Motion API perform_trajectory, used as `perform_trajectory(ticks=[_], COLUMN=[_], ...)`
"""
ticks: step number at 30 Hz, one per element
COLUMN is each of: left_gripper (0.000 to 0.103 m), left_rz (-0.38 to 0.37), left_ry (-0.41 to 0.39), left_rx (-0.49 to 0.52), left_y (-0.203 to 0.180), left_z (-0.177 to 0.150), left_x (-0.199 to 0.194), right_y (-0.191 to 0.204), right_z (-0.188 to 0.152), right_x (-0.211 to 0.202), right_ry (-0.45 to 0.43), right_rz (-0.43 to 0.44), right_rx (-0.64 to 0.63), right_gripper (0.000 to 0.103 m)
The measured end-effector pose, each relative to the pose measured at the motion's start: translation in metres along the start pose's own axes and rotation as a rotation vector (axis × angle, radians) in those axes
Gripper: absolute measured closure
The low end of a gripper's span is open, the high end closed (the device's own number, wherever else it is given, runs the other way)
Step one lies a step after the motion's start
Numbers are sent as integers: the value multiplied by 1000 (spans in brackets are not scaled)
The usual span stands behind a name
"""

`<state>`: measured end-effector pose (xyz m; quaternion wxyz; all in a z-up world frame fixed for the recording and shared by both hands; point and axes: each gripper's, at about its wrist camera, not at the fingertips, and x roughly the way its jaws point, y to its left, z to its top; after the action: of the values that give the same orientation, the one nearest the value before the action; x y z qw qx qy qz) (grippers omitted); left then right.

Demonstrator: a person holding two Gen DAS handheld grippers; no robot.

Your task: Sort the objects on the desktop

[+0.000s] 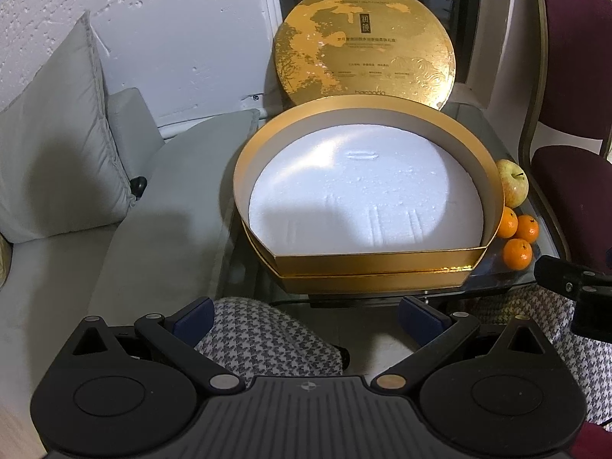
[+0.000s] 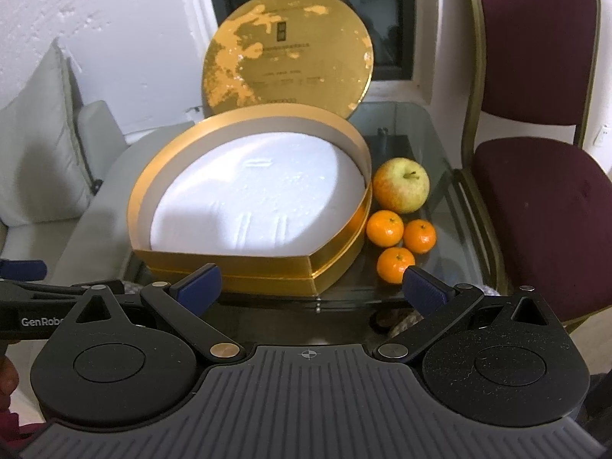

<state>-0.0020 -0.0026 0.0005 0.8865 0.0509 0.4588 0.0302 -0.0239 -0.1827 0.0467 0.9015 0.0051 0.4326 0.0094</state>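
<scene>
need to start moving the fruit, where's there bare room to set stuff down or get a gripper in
The widest bare spot is the white foam floor inside the open gold box. Bare glass table lies behind the apple, toward the chair. It is crowded where the three oranges cluster tight beside the box wall.

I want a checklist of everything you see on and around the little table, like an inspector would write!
Surface: glass table, mostly covered by the box.
Job's things: open gold box with bare white foam inside; lid propped upright behind it; apple and three mandarins right of the box.
Clutter: nothing seen.
Grippers: left gripper open, empty; right gripper open, empty, both short of the table.
Cables: nothing seen.
Surroundings: maroon chair on the right, grey cushions on the left, white wall.
</scene>
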Motion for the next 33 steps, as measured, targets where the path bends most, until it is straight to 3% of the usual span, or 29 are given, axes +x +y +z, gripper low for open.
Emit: perform_trajectory(ticks=[33], left_gripper=[1], left_rz=[12], left_ry=[3], left_rx=[-6], left_y=[-1], left_z=[-4], left_x=[1], right_y=[-5], right_z=[-6], right_x=[6], right_ry=[26], right_rz=[8], right_rx=[37], right_gripper=[0])
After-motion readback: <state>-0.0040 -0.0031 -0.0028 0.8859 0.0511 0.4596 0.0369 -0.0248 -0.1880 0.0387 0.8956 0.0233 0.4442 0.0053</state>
